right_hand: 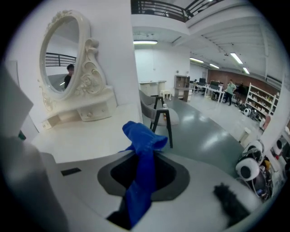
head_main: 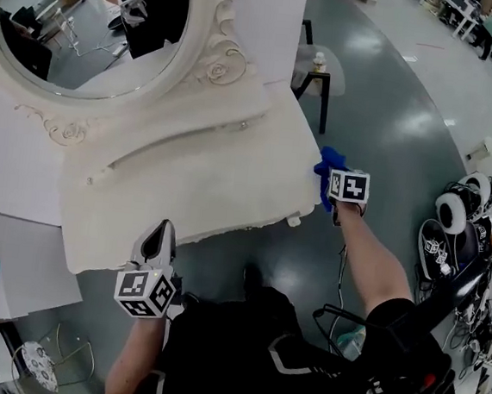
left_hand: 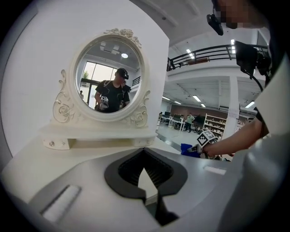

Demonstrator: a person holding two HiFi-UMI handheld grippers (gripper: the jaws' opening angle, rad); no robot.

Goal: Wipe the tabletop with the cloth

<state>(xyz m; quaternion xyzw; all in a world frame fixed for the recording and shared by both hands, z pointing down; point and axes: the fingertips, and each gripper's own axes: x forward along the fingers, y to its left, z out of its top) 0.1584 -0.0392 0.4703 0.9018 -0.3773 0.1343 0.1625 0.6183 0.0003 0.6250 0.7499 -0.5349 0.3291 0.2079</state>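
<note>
White and bare, the vanity worktop (head_main: 186, 186) carries only an oval mirror (head_main: 81, 20) in a carved frame at its back, with grey workshop floor beyond. The blue cloth (right_hand: 141, 136) looks soft, light and limp. It should fold and drag easily, so a pinch through a bunched middle suits it better than a grip on a loose corner. That is roughly how the right tool (right_hand: 144, 158) has it: the jaws are clamped on a gathered fold, with a tuft standing out past the tips. The cloth sits at the worktop's right edge. Whether it presses on the surface is unclear. The left tool (left_hand: 145, 156) hovers at the near edge, jaws together at the tips and holding nothing.
</note>
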